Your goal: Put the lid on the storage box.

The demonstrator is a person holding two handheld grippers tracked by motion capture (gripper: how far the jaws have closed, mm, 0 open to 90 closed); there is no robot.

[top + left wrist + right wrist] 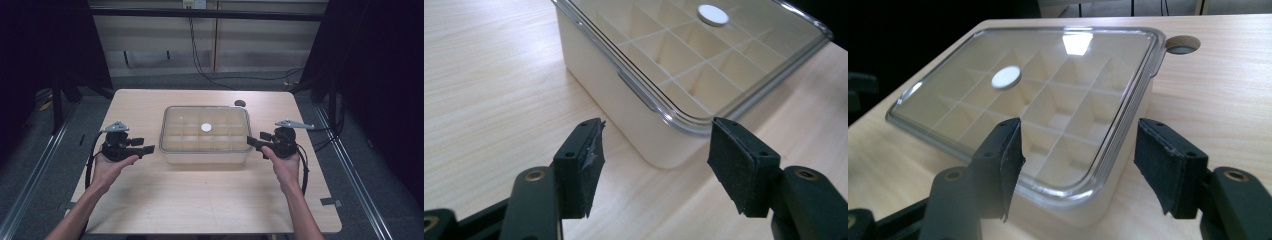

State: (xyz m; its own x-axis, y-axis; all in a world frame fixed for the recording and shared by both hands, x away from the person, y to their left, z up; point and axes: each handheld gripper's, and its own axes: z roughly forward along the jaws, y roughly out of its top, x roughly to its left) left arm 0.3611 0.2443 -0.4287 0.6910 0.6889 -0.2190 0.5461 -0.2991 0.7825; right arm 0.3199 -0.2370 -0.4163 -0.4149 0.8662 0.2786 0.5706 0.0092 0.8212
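A cream box with a clear lid and several inner compartments sits in the middle of the light wooden table. A small white disc lies at the lid's centre. My left gripper hovers just off the box's left side, pointing at it, open with nothing between its jaws. In the left gripper view my left gripper frames a near corner of the box, with the disc beyond. My right gripper stands open at the box's right end. In the right gripper view its jaws straddle a corner of the box without touching, and the disc lies farther off.
A round cable hole is set in the table behind the box's right corner, and the same cable hole appears in the right gripper view. Bare tabletop lies in front of the box. Dark curtains and floor rails flank the table.
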